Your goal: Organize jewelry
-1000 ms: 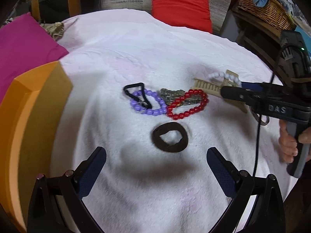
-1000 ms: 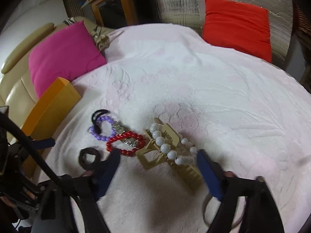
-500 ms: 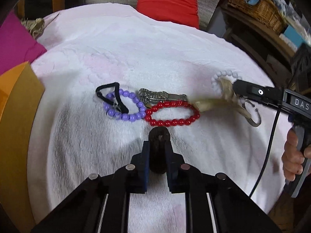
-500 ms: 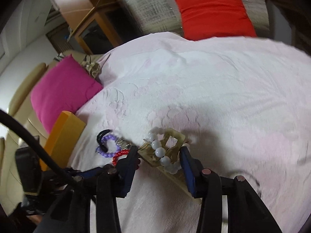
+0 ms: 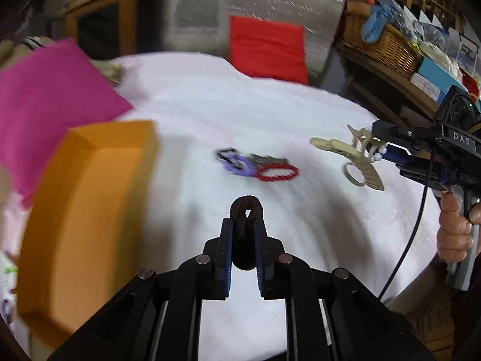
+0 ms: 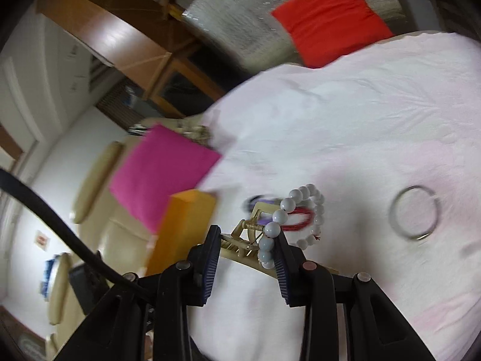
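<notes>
My left gripper is shut on a dark brown hair tie and holds it above the white cloth. My right gripper is shut on a beige hair claw with a white bead bracelet hanging on it, lifted off the cloth. The claw also shows in the left wrist view. A purple bead bracelet, a red bead bracelet and a black hair tie lie mid-cloth. An orange box stands at the left.
A silver bangle lies on the white cloth to the right. A pink cushion sits behind the orange box, a red cushion at the back. A wicker basket and shelves stand at the far right.
Both grippers have lifted off the cloth with what they hold, the left with the brown hair tie, the right with the claw and white bracelet. The bangle has stayed on the cloth.
</notes>
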Action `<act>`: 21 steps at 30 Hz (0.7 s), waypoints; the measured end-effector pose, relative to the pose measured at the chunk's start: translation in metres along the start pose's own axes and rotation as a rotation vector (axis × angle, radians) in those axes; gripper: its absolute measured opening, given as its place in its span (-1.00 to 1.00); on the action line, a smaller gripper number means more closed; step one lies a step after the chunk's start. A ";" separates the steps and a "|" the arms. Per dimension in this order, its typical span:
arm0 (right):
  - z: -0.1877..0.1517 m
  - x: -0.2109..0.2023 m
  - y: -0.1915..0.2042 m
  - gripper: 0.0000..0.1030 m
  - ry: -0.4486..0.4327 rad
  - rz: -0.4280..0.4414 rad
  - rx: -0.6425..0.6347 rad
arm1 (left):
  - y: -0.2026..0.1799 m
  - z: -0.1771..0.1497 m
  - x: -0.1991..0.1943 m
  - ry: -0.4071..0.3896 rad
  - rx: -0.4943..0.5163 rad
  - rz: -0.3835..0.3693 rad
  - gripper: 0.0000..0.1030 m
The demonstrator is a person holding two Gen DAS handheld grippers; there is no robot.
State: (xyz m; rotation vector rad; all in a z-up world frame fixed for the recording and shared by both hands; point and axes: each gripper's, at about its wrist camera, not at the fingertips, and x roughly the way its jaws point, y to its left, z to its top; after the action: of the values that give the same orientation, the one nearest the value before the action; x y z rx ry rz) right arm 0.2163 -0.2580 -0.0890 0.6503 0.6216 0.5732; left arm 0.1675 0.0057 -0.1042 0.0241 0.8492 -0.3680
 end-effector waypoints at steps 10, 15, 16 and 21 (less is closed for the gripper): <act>-0.034 0.066 0.115 -0.29 0.114 0.103 -0.137 | 0.092 -0.032 -0.061 -0.045 -0.121 0.180 -0.73; -0.049 0.108 0.158 -0.29 0.138 0.095 -0.217 | 0.127 -0.046 -0.063 -0.020 -0.189 0.221 -0.73; -0.051 0.111 0.163 -0.29 0.126 0.089 -0.226 | 0.129 -0.047 -0.064 -0.021 -0.193 0.225 -0.73; -0.051 0.096 0.142 -0.29 0.058 -0.092 -0.303 | 0.128 -0.046 -0.061 -0.034 -0.176 0.234 -0.73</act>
State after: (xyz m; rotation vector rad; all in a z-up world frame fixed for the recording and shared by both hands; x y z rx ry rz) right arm 0.2061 -0.0829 -0.0554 0.3196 0.6008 0.5876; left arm 0.1390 0.1520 -0.1052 -0.0457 0.8330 -0.0727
